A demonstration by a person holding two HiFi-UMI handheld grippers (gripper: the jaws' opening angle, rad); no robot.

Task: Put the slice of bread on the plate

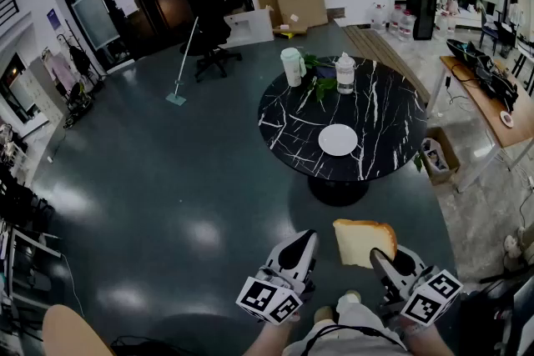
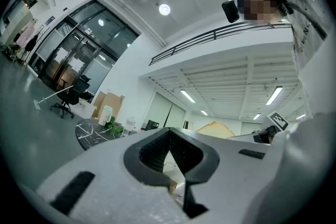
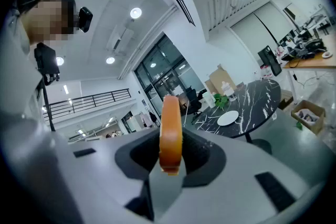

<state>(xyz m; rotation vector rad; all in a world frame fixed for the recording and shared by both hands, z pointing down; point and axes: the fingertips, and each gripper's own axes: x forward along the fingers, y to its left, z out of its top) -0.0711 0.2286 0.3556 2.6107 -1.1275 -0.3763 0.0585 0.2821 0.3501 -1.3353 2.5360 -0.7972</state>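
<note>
A slice of bread (image 1: 364, 242) with a tan crust stands on edge in the air, well short of the table. My right gripper (image 1: 385, 263) is shut on its lower edge; in the right gripper view the bread (image 3: 171, 128) stands upright between the pads. The white plate (image 1: 338, 139) lies bare on the near part of the round black marble table (image 1: 284, 125), and it also shows far ahead as the plate (image 3: 228, 118). My left gripper (image 1: 298, 253) hangs beside the bread, shut, with nothing between its pads (image 2: 181, 152).
On the table's far side stand a pale cup (image 1: 291, 67), a white lidded jar (image 1: 345, 73) and a green sprig (image 1: 321, 83). An open box (image 1: 435, 157) sits on the floor right of the table. A wooden desk (image 1: 492, 100) runs along the right; an office chair (image 1: 213, 33) stands behind.
</note>
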